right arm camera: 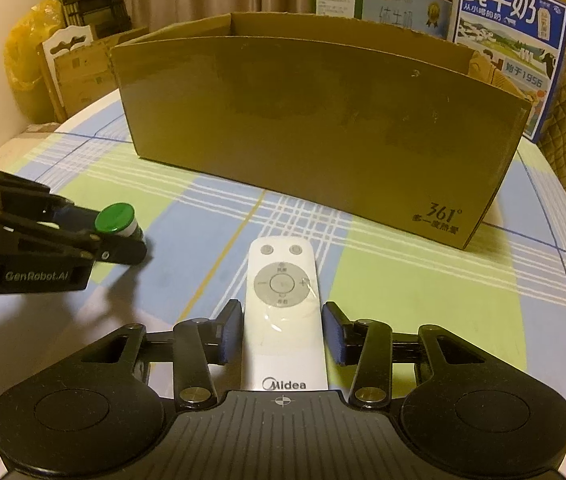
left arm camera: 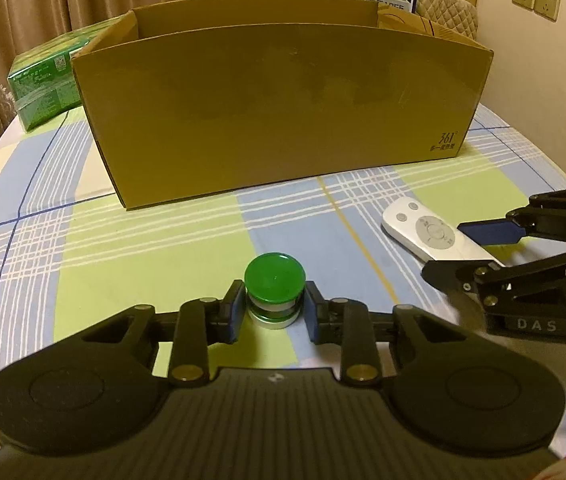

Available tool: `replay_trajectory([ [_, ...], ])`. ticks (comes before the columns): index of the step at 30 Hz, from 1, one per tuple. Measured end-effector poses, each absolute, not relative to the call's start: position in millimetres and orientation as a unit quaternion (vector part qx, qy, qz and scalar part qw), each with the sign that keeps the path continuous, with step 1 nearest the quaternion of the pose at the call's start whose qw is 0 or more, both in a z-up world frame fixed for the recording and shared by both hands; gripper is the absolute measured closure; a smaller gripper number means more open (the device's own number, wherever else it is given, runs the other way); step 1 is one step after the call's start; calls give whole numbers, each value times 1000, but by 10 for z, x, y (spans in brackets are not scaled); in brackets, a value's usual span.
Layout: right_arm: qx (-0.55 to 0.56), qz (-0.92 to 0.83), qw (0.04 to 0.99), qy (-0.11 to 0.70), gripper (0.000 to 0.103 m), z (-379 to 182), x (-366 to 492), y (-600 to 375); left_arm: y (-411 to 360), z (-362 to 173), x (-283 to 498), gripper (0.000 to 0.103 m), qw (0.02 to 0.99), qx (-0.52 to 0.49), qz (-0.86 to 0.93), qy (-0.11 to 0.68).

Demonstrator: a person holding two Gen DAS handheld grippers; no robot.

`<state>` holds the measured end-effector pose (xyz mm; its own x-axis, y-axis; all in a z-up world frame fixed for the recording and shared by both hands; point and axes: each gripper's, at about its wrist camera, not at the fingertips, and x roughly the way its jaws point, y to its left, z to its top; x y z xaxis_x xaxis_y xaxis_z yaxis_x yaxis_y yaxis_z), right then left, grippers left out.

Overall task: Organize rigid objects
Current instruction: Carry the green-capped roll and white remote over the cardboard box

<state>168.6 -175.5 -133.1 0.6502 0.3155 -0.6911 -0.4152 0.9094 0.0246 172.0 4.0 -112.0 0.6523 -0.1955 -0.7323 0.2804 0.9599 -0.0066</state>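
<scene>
A small jar with a green lid (left arm camera: 275, 283) stands on the checked tablecloth, and my left gripper (left arm camera: 273, 312) is closed around it, both pads touching its sides. It also shows in the right wrist view (right arm camera: 117, 220), held by the left gripper (right arm camera: 123, 236). A white Midea remote (right arm camera: 283, 312) lies on the cloth between the fingers of my right gripper (right arm camera: 283, 332), which straddles it with small gaps on each side, still open. The remote also shows in the left wrist view (left arm camera: 431, 236), with the right gripper (left arm camera: 455, 248) over it.
A large open brown cardboard box (left arm camera: 283, 108) stands across the table behind both objects; it also shows in the right wrist view (right arm camera: 323, 120). A green package (left arm camera: 43, 84) lies left of it. Milk cartons (right arm camera: 511, 48) stand behind. The round table edge curves at both sides.
</scene>
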Motion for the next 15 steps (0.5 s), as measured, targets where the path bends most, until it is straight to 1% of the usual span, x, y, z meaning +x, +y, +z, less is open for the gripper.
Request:
replay_trajectory([
  [5,-62,194,909,363,63,-1343,1693,-1718,48,-1109,1704,78,908,51,-130,396],
  [6,-63,194,909,365,65,-1341,1694,-1712,48,-1100,1698,78,908,50,-130,395],
  [15,-52,191,906,373,66,-1223,1528,-1787,30,-926,1584,78,913,41,-136,382],
])
